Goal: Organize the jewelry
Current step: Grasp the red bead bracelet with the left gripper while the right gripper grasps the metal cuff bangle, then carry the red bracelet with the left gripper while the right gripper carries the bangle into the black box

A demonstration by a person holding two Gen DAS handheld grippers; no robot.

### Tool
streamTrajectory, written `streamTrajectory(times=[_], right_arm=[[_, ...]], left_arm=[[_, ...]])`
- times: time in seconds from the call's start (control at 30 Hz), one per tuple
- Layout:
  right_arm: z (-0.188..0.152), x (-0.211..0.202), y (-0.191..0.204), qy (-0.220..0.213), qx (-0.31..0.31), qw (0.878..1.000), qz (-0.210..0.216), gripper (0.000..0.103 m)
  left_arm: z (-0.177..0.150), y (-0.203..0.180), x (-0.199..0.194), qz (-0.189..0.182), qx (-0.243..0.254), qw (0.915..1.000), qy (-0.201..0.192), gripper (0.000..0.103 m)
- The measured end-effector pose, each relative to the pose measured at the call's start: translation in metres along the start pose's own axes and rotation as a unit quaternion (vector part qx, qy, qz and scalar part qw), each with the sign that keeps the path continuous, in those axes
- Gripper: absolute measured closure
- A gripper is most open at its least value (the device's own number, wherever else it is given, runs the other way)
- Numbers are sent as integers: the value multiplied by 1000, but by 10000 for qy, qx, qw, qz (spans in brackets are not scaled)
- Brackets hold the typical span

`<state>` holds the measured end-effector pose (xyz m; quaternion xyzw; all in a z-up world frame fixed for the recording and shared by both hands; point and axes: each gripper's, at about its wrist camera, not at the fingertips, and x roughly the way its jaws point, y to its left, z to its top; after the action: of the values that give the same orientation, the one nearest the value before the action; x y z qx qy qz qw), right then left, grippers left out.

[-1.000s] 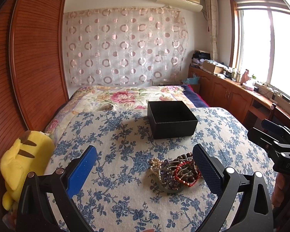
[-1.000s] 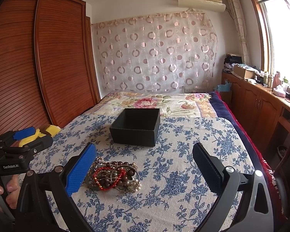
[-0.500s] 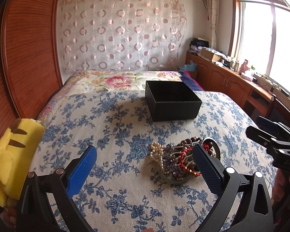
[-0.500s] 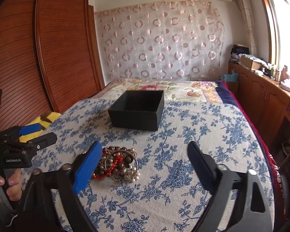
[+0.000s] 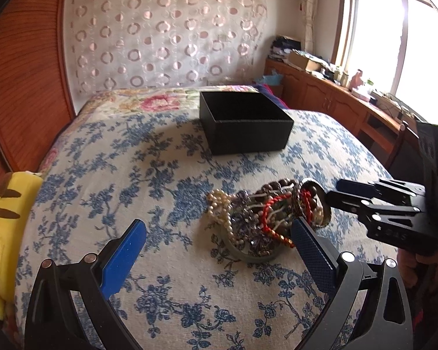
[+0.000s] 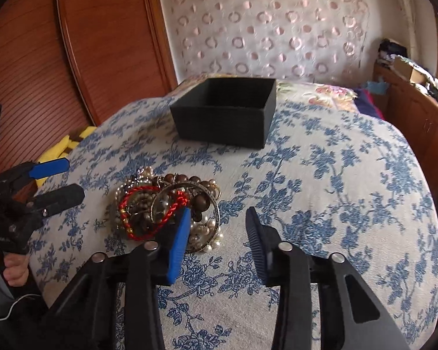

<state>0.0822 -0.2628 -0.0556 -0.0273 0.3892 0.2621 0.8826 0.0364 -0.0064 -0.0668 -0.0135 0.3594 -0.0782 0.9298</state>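
A tangled jewelry pile (image 5: 257, 218) (image 6: 149, 207) of pearl strands, brown beads, a red cord bracelet and a metal bangle (image 6: 213, 204) lies on the flowered bedspread. An open black box (image 5: 245, 125) (image 6: 227, 110) stands behind it. My left gripper (image 5: 219, 248) (image 6: 73, 179) is wide open, low over the bed, its right pad beside the pile. My right gripper (image 6: 217, 233) (image 5: 335, 191) is at the pile's right side with its jaws closing. The bangle's rim and some pearls sit between the pads, which are not pressing on them.
A yellow plush toy (image 5: 3, 204) lies at the bed's left edge by the wooden wardrobe (image 6: 102, 43). A wooden cabinet (image 5: 335, 102) with clutter runs under the window on the right. The person's hands hold both gripper handles.
Both grippers have sunk and tipped down toward the jewelry pile. The right gripper's jaws have narrowed from wide open to about a third, now straddling the pile's right edge.
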Motion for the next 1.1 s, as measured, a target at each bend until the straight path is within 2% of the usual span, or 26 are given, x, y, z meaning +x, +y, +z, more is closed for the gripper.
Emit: streamTrajectory(times=[0.2, 0.4, 0.57, 0.67, 0.83, 0.97, 1.1], right_arm=[[2, 11, -7, 201, 102, 9997, 125, 79], [1, 13, -9, 266, 117, 9992, 273, 97], [3, 3, -6, 62, 50, 9996, 254, 98], [5, -5, -6, -56, 39, 9998, 189, 98], [5, -18, -8, -214, 52, 9997, 91, 98], [4, -25, -10, -293, 59, 9995, 35, 98], [3, -28, -12, -317, 76, 9995, 11, 98]], left_arm=[[-4, -4, 10, -252, 36, 9996, 137, 9], [-5, -13, 23, -644, 40, 9972, 376, 36], [-4, -21, 32, -850, 27, 9951, 508, 67], [-4, -25, 36, -949, 42, 9940, 537, 74], [0, -29, 39, -891, 45, 9947, 517, 76], [0, -33, 39, -703, 193, 9963, 463, 87], [-1, -35, 36, -653, 338, 9964, 411, 94]])
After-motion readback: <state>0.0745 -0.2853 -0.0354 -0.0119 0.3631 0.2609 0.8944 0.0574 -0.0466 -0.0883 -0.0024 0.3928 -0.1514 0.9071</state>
